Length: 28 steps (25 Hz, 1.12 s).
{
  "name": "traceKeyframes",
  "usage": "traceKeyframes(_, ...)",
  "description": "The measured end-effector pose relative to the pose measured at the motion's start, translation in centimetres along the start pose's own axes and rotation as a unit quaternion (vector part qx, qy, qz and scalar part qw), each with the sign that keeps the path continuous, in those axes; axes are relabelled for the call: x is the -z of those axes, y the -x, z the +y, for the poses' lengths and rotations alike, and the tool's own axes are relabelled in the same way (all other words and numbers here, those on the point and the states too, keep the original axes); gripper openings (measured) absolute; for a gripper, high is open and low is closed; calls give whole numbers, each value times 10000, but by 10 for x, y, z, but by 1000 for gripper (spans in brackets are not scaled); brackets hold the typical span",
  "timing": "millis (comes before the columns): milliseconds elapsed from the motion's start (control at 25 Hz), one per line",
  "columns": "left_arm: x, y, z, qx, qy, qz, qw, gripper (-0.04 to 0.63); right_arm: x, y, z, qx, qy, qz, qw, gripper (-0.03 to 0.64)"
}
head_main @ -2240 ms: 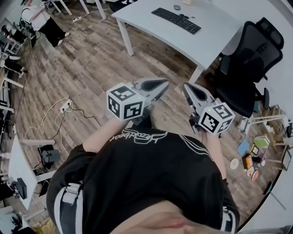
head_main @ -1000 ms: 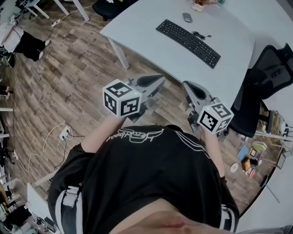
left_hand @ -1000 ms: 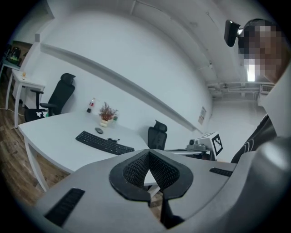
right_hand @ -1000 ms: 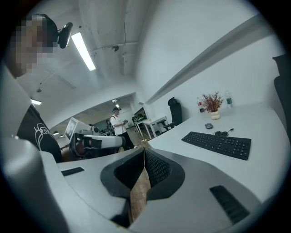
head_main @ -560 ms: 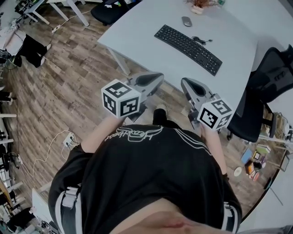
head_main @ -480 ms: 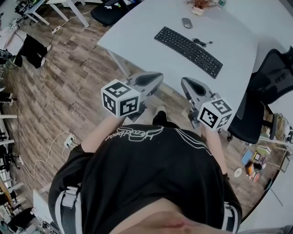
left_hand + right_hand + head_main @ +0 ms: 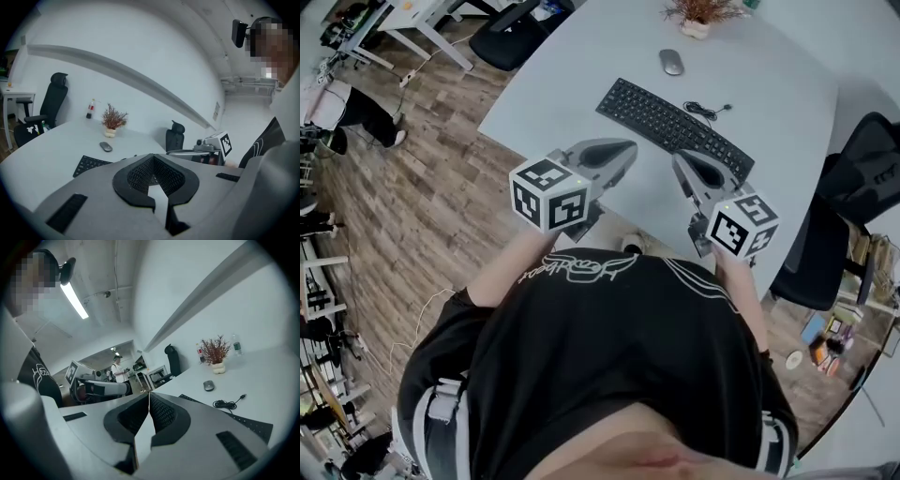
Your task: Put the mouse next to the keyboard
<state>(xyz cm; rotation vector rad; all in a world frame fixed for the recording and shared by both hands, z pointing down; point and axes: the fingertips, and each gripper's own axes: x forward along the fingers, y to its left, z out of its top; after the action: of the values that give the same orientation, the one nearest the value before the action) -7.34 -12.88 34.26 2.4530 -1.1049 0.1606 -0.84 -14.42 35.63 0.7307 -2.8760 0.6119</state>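
A grey mouse [image 7: 671, 62] lies on the white table [image 7: 572, 84], beyond the far end of the black keyboard [image 7: 673, 129] and apart from it. The keyboard's coiled cable [image 7: 710, 109] rests beside it. Both grippers hover side by side at the table's near edge, short of the keyboard. My left gripper [image 7: 630, 148] is shut and empty, and so is my right gripper [image 7: 680, 159]. In the left gripper view the mouse [image 7: 106, 146] sits past the keyboard [image 7: 89, 165]. From the right gripper view the mouse [image 7: 208, 386] lies ahead, beyond the cable [image 7: 227, 404].
A small potted plant [image 7: 701, 14] stands at the table's far edge, with a bottle [image 7: 89, 109] near it. A black office chair [image 7: 853, 216] is at the right, another [image 7: 55, 96] behind the table. Wooden floor, other desks and a person [image 7: 119, 371] lie to the left.
The table, keyboard and mouse have come nearer in the head view. Both grippers, earlier over the floor, now reach the table's near edge. Their jaws stay shut.
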Motion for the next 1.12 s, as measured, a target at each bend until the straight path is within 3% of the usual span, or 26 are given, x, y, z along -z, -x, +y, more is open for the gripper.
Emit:
traceKeyframes(480, -24, -43, 56, 83, -12, 320, 9995, 8, -26, -47, -57, 84, -233, -84, 9997, 11)
traceKeyframes(1120, -70, -66, 175, 915, -187, 607, 9938, 8, -55, -142, -102, 1129, -475, -95, 9924, 11)
